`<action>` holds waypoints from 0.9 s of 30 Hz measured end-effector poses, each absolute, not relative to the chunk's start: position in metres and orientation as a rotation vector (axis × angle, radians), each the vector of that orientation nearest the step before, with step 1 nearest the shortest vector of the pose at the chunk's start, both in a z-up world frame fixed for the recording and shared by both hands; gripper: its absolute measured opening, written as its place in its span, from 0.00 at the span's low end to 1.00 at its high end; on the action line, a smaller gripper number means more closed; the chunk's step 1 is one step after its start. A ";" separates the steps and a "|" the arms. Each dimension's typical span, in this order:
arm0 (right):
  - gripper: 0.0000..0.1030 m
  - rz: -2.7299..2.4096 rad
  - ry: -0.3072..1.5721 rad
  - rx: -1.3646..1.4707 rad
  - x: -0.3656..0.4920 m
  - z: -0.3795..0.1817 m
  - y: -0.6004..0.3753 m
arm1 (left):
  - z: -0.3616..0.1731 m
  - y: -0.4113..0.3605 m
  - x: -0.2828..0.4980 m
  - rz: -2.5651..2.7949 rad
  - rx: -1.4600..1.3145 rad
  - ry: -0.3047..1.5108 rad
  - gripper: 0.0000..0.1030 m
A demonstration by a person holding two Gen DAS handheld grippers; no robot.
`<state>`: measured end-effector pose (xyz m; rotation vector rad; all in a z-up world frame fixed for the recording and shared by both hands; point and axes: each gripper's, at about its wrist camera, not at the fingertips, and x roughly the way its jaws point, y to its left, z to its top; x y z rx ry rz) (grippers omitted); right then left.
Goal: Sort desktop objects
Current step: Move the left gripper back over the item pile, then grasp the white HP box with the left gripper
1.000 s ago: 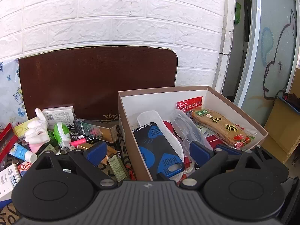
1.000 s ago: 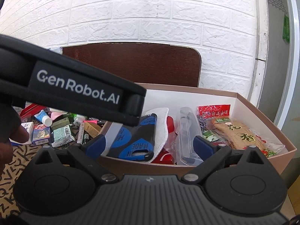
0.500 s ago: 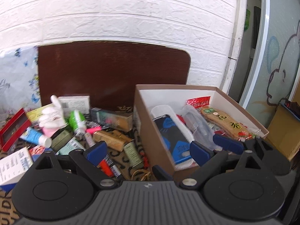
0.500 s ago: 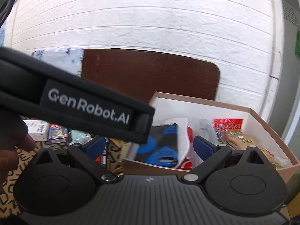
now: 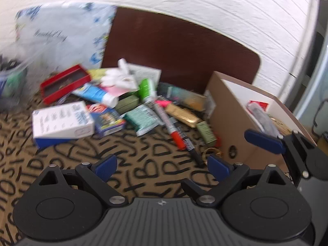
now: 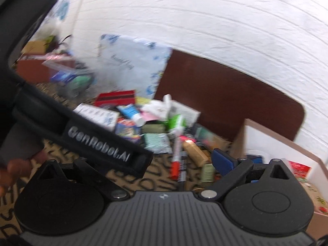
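Note:
A heap of small items lies on the patterned tablecloth: a white and blue box, a blue-white tube, a green bottle, a red-tipped marker, a gold bar and a red tray. The cardboard box stands at the right with packets inside. My left gripper is open and empty, above bare cloth in front of the heap. My right gripper is open and empty; its left finger is hidden behind the left gripper's body. Both views are blurred.
A brown board and a floral plastic bag lean on the white brick wall. The right gripper's blue fingertip shows by the cardboard box in the left wrist view. More clutter lies at the far left.
Both grippers have swung left and pulled back from the cardboard box toward the heap of items. The box has slid to the right edge of both views. Both stay open and empty.

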<state>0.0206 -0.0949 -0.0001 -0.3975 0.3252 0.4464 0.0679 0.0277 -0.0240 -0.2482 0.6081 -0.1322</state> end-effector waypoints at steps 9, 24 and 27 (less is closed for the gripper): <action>0.94 0.456 0.438 -0.391 0.037 -0.021 -0.072 | -0.045 0.058 0.070 -0.089 -0.305 0.629 0.95; 0.93 0.621 0.483 -0.372 0.075 -0.039 -0.020 | -0.042 0.144 0.095 0.083 -0.346 0.554 0.94; 0.92 0.660 0.467 -0.407 0.090 -0.041 -0.001 | -0.045 0.160 0.106 0.122 -0.368 0.554 0.94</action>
